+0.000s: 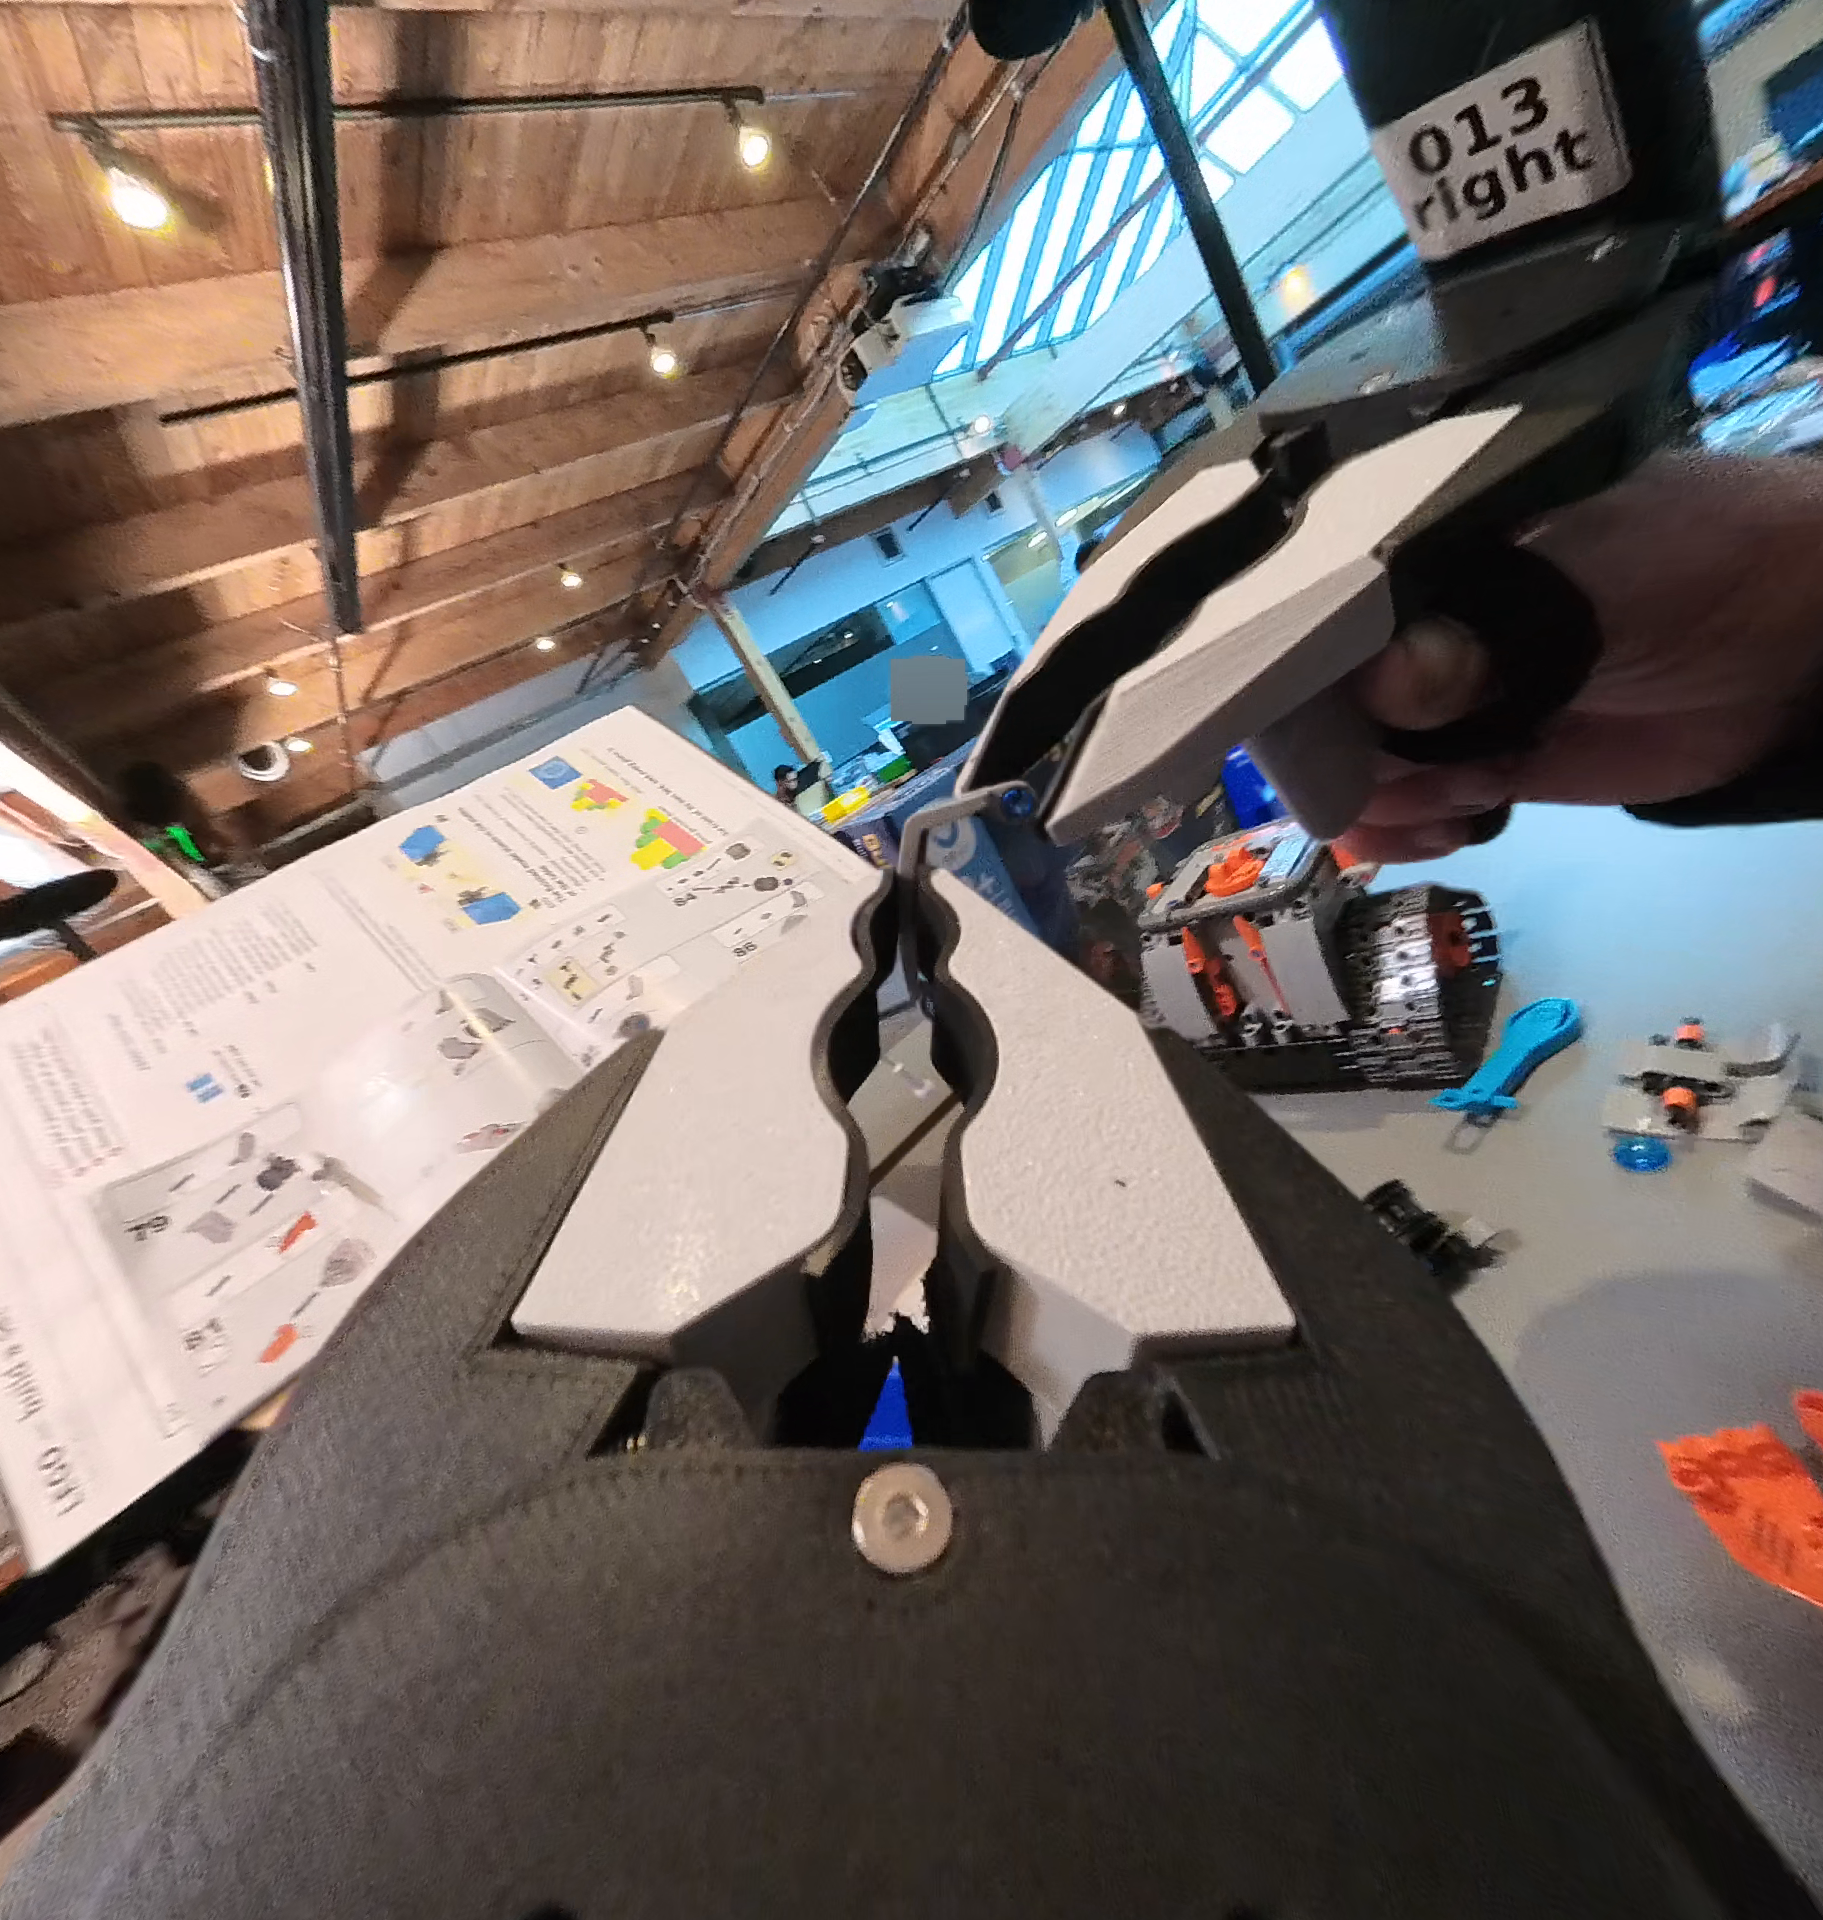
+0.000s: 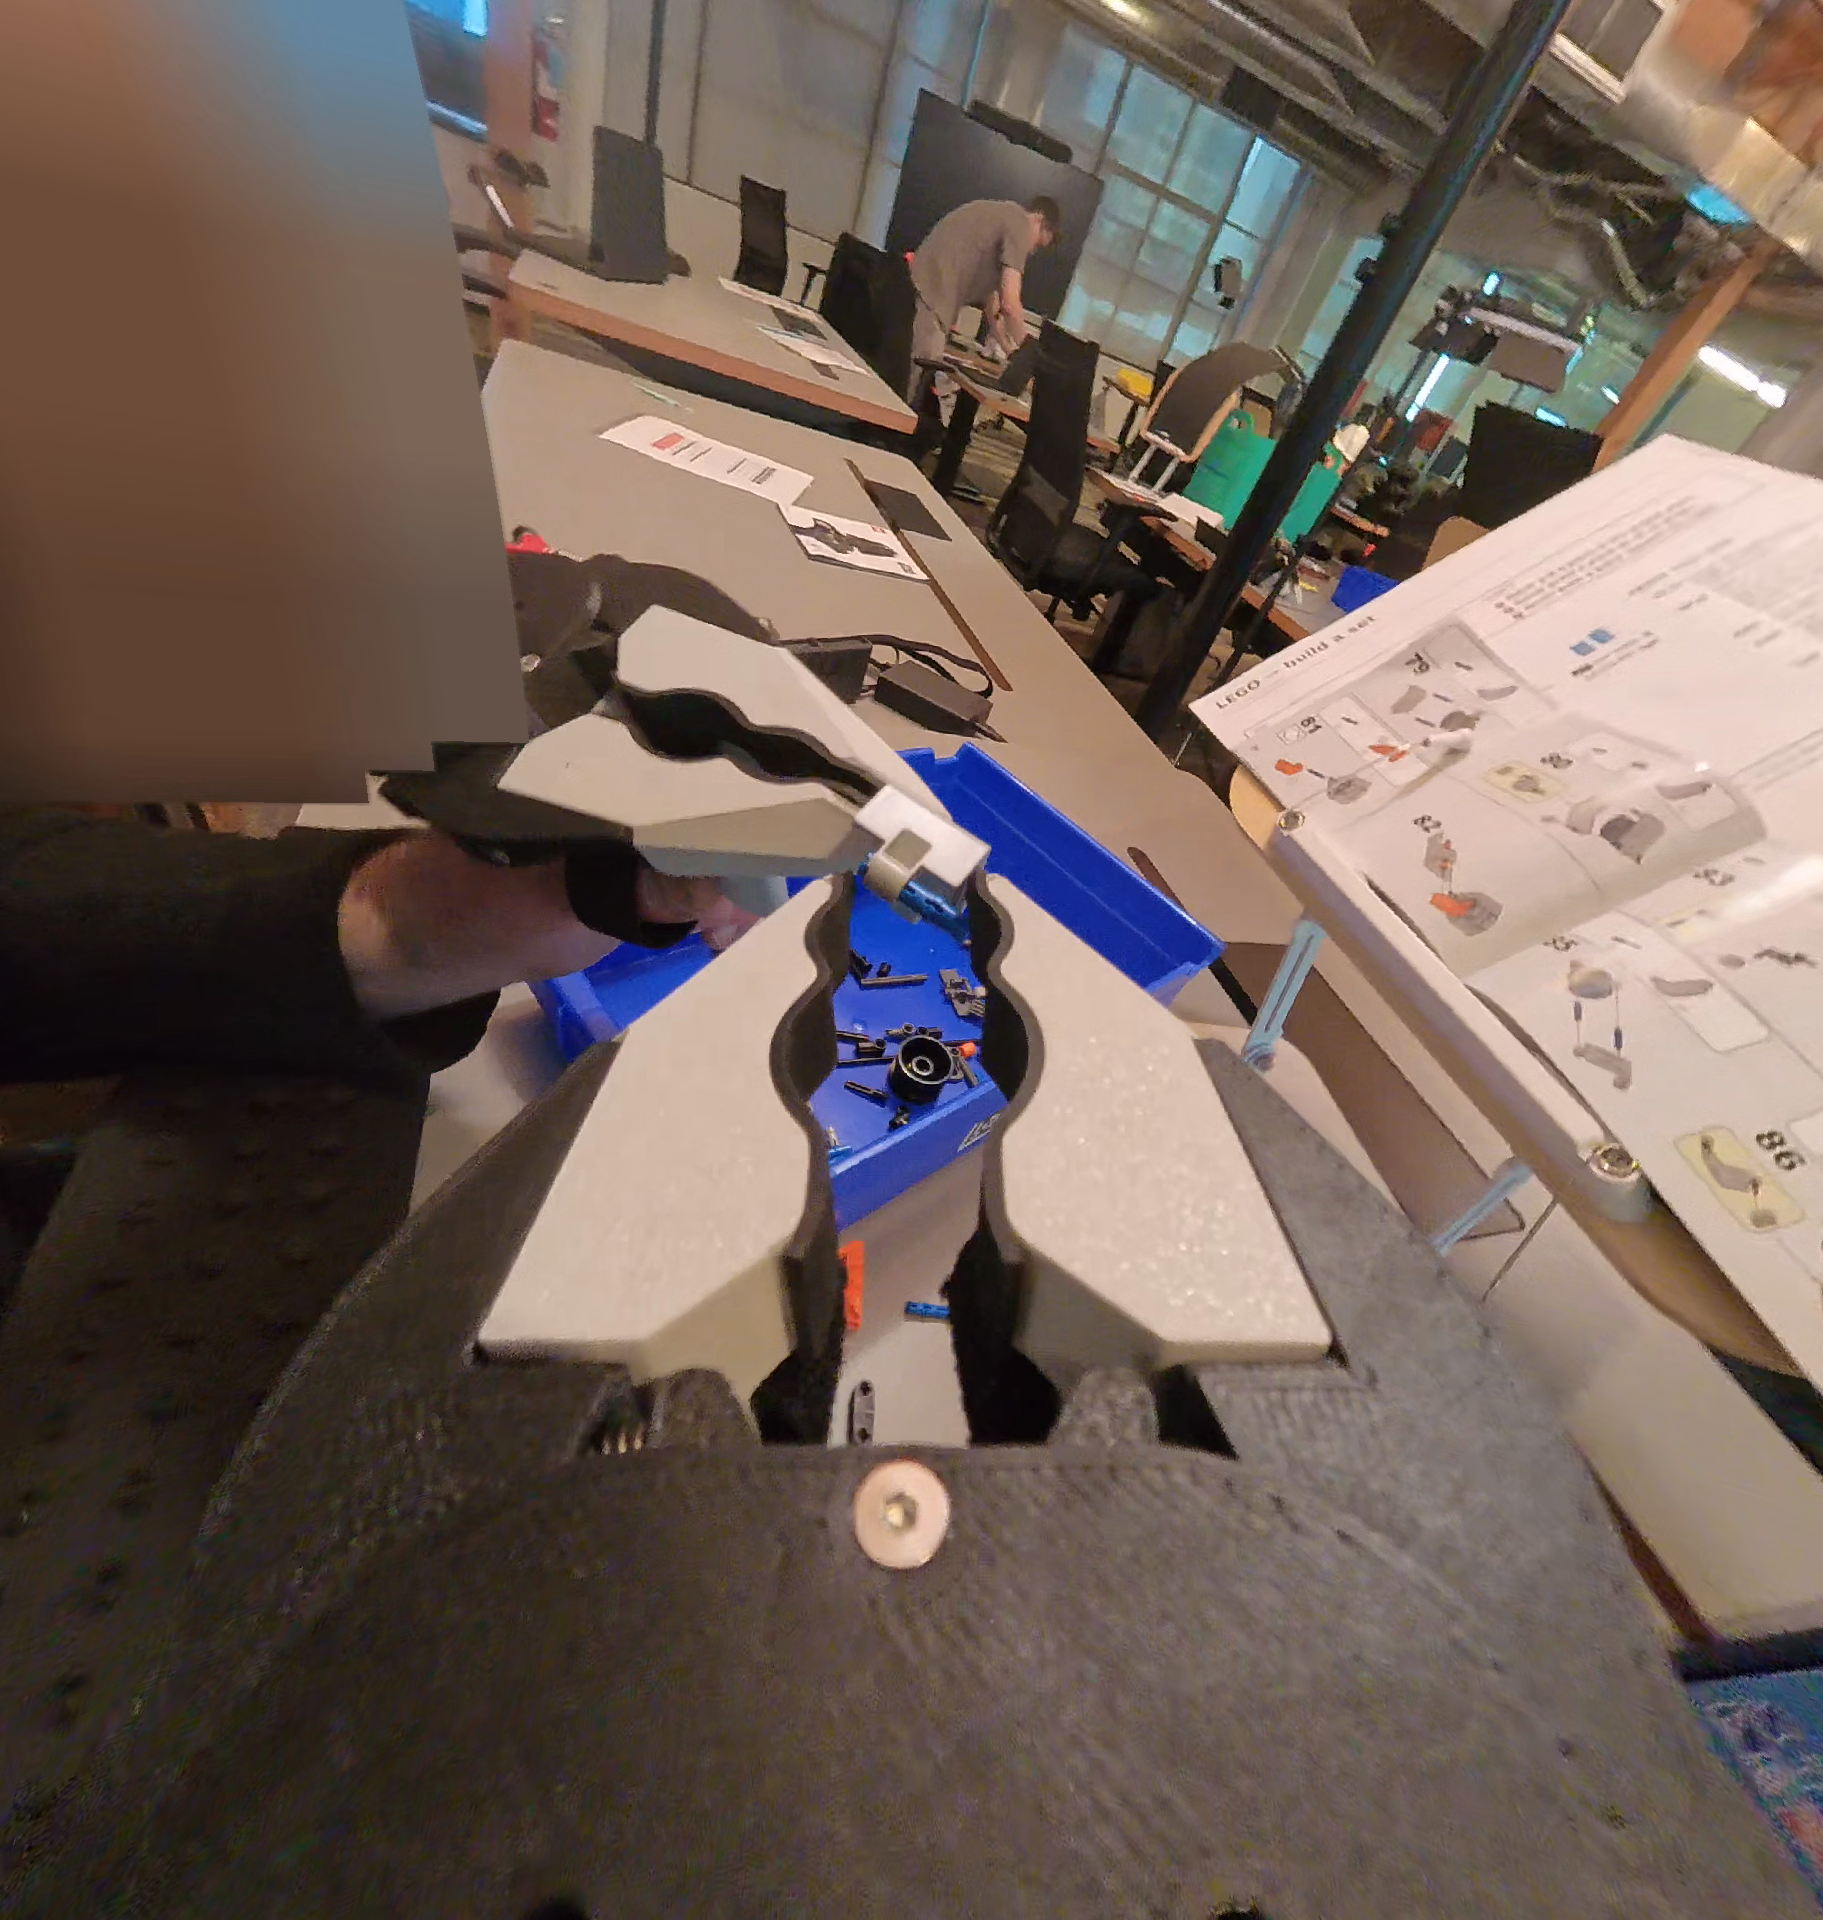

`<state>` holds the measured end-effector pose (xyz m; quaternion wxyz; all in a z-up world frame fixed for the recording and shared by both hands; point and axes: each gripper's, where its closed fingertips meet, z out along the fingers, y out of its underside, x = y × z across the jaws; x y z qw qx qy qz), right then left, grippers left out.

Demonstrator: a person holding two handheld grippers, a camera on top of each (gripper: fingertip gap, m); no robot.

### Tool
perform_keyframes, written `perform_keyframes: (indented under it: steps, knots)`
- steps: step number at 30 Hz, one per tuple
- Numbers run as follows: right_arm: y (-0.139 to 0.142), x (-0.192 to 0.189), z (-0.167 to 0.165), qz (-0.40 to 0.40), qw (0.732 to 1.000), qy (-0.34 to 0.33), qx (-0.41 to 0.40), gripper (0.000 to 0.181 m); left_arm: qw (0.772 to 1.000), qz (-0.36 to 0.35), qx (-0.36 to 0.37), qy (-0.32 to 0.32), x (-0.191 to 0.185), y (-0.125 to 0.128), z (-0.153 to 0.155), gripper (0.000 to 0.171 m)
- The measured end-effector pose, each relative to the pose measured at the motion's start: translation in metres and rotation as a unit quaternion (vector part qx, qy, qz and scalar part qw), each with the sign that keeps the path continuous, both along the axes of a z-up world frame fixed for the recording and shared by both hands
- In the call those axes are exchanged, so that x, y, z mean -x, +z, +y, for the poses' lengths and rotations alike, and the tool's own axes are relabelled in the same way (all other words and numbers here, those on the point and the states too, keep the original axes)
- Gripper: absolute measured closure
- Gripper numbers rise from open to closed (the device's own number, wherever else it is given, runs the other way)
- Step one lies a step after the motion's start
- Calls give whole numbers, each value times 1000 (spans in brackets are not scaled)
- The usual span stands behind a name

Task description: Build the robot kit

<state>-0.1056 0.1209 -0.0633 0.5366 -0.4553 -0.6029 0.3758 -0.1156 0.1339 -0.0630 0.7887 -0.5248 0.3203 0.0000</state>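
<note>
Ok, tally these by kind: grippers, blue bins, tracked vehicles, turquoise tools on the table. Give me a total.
Grippers: 2, the left gripper and the right gripper
Blue bin: 1
Tracked vehicle: 1
Turquoise tool: 1
Total: 5

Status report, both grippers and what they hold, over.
Left gripper shut on grey angled piece. Right gripper closed on its other end. Blue parts bin below. Nothing between.

A wood-plank ceiling (image 1: 211,343) with spotlights (image 1: 138,203), tall windows (image 2: 1177,197), long grey tables (image 2: 678,499), black chairs (image 2: 1063,457).
</note>
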Motion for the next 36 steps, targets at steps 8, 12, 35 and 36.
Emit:
perform_keyframes:
  steps: [8,12,35,36]
  knots:
    - [0,2,6,11,999,-29,31,159,998,24,-27,54,1,1,1,171]
    - [-2,1,10,6,999,-44,29,155,995,32,-39,81,5,4,1,171]
    - [-2,0,7,12,999,-13,28,161,996,32,-37,75,2,3,0,171]
    - [-2,0,7,12,999,-13,26,162,996,31,-37,74,2,3,0,171]
